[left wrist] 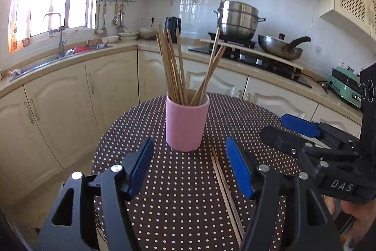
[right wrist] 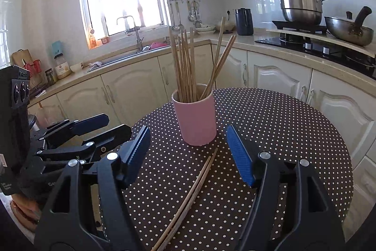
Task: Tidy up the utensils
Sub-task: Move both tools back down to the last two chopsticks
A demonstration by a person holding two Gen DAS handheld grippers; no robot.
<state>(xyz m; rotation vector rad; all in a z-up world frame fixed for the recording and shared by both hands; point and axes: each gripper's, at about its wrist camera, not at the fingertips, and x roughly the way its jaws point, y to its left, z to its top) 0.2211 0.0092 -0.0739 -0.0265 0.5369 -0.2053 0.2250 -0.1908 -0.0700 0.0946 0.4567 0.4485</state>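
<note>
A pink cup [left wrist: 186, 124] stands upright on the round polka-dot table [left wrist: 164, 192] and holds several wooden chopsticks [left wrist: 174, 67]. It also shows in the right wrist view [right wrist: 196, 119]. Two loose chopsticks [left wrist: 225, 192] lie on the table in front of the cup; they also show in the right wrist view [right wrist: 188, 199]. My left gripper [left wrist: 190, 168] is open and empty, short of the cup. My right gripper [right wrist: 189, 154] is open and empty above the loose chopsticks. Each gripper shows in the other's view: the right one [left wrist: 289, 131] and the left one [right wrist: 112, 126].
Cream kitchen cabinets [left wrist: 70, 98] and a counter curve behind the table. A sink with a tap [left wrist: 58, 39] is at the left. A steel pot [left wrist: 237, 20] and a wok [left wrist: 279, 46] sit on the stove at the right. A black kettle [right wrist: 244, 21] stands on the counter.
</note>
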